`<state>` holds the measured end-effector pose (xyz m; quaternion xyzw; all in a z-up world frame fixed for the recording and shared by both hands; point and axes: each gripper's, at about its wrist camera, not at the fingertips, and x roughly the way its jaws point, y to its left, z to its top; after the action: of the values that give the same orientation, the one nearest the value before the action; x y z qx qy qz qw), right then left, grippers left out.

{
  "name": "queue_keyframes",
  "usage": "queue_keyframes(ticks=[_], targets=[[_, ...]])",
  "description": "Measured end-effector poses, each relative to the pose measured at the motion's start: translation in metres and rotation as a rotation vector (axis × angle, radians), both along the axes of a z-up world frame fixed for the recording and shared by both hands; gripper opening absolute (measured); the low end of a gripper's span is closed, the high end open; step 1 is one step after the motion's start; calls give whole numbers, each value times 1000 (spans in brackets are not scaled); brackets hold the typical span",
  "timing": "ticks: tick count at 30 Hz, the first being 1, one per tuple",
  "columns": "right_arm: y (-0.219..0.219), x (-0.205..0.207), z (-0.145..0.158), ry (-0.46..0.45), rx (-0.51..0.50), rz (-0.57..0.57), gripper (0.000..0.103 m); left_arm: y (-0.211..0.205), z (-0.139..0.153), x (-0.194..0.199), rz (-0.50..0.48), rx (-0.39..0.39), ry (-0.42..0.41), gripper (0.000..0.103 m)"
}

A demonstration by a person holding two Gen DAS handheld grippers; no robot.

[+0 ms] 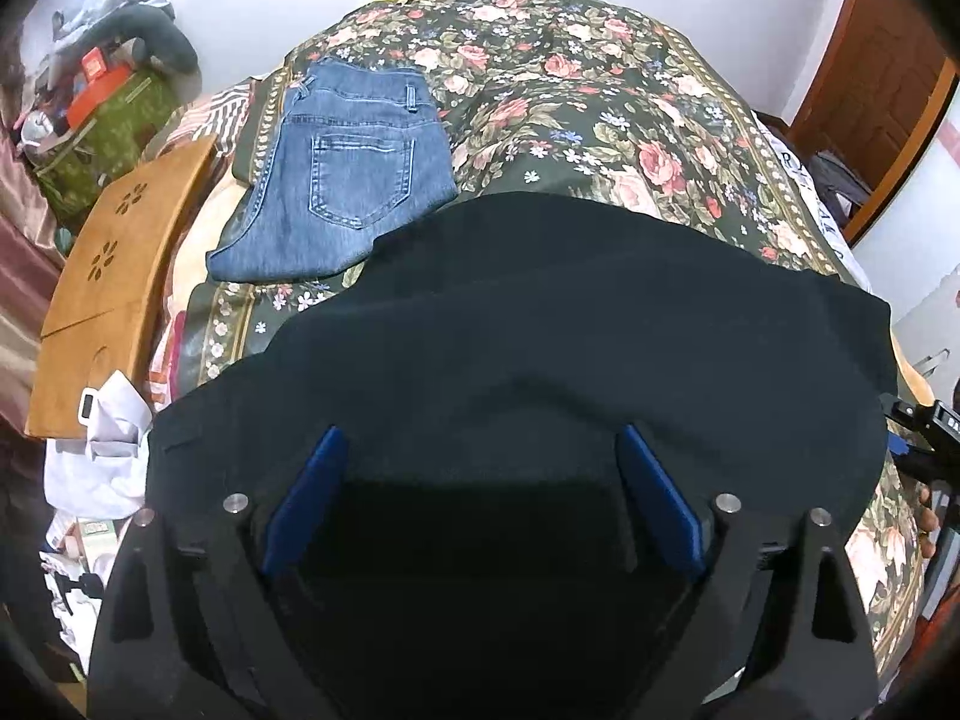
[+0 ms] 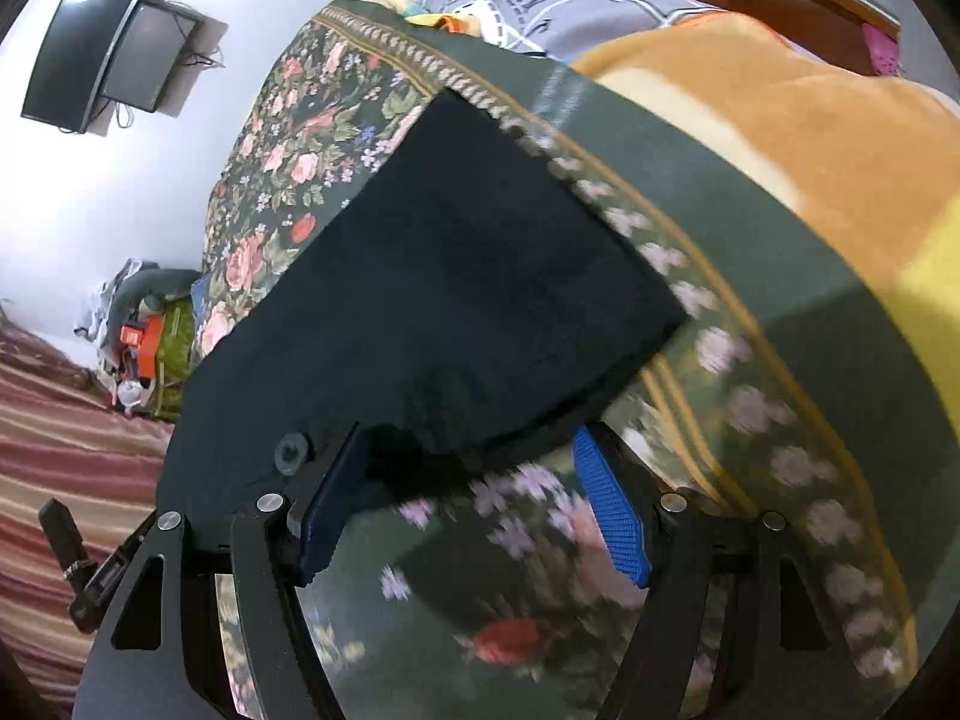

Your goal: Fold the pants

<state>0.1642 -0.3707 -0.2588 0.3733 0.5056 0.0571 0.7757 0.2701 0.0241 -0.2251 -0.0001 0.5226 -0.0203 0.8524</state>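
Both grippers' blue fingers stand wide over the black pants (image 1: 540,324): left gripper (image 1: 483,498) empty above them, right gripper (image 2: 474,501) at their near edge, gripping nothing. Folded jeans (image 1: 348,174) lie far left on the floral bed (image 1: 600,102).

Near the black pants (image 2: 456,276) in the right wrist view, floral bedspread (image 2: 540,540) smeared by motion blur, flowers unreadable. Pants' near edge hidden behind the right gripper (image 2: 474,510); contact with its pads impossible to judge. In the left view, pants' lower part lost in shadow between the left gripper (image 1: 483,504) fingers. Beyond the pants, shelf clutter (image 1: 90,96) too small to identify.
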Motion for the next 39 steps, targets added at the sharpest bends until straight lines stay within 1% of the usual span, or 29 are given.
queue_keyframes(ticks=[3,4,5,6,7,8,9,10,12,14,19,20,21,25,26,29,34,36,39], targets=[[0,10,-3,-5,2,-16,64,2,-1,0,6,-18,2,95],[-2,14,-5,2,-7,-22,59,1,-1,0,7,-20,2,95],[-3,16,-5,7,-23,-26,50,1,-1,0,8,-19,0,95],[-3,17,-5,9,-50,-30,44,1,-1,0,7,-17,-1,95],[-4,18,-5,6,-71,-33,33,0,-1,0,6,-14,-3,95],[-3,22,-6,7,-77,-34,18,0,-1,-1,5,-9,-5,95],[-8,22,-6,9,-81,-46,12,-1,0,-1,4,-4,-8,95],[-12,22,-6,-3,-74,-60,8,-2,0,-2,2,4,-13,95],[-19,22,3,-47,-91,-85,8,-3,1,-3,-2,16,-20,95],[-29,15,27,-143,-137,-113,7,-5,1,-5,-5,29,-29,95],[-42,3,91,-323,-201,-131,6,-5,1,-6,-7,26,-39,95],[-43,2,98,-339,-205,-125,6,-4,1,-6,-6,21,-40,95],[-43,4,100,-335,-209,-120,6,-3,1,-7,-5,15,-39,94],[-33,18,94,-276,-220,-84,6,-1,5,-10,-8,11,-48,94],[-27,21,96,-276,-222,-82,6,-1,7,-11,-10,15,-55,94],[-12,31,117,-319,-234,-65,5,3,19,-15,0,12,-95,94],[35,53,180,-465,-271,38,5,21,47,-27,39,-36,-176,94],[58,61,204,-520,-261,85,5,31,58,-33,59,-52,-207,94],[103,75,235,-596,-214,171,6,48,74,-45,91,-64,-248,94]])
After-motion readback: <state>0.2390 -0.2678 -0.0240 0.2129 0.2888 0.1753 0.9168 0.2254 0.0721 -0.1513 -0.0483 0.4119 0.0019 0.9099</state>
